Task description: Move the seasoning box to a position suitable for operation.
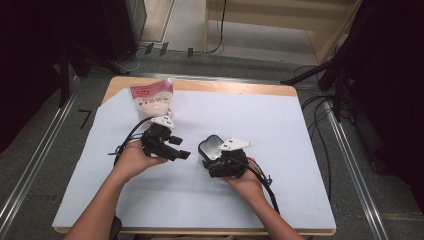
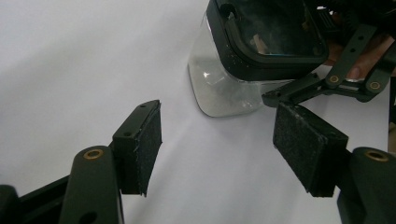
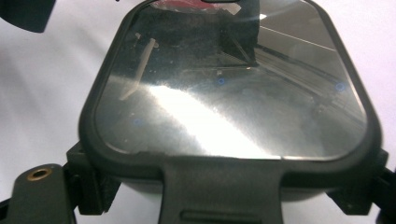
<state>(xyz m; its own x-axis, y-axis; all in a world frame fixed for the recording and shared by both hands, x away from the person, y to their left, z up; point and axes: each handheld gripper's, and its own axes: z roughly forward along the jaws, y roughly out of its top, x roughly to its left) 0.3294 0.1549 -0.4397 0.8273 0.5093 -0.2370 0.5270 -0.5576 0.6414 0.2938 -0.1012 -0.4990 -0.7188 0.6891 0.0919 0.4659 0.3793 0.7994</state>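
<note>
**Container held on the right, left jaws waiting apart beside it**

You are gripping the clear container (image 1: 211, 150) with your right gripper (image 1: 220, 162), its jaws closing on the two sides just under the black lid (image 3: 231, 84). In the right gripper view the pads are pressing in at the lower corners of that lid, though the contact itself is partly hidden, so treat the clamp as likely rather than certain.

The container is sitting near the middle of the white sheet (image 1: 280, 150), with its base toward the sheet and its lid facing up and slightly toward you. It is squat, so the axis that matters is running from base to lid, close to upright.

Your left gripper (image 1: 172, 147) is hovering just left of the container, jaws standing apart with nothing between them. From there, the container is lying ahead and to the right of the pads (image 2: 306, 147), near but not touching. That makes the left the free hand, and the nearer one for the lid.

The white bag (image 1: 151, 100) is standing behind the container, up and to the left, well apart.
</note>
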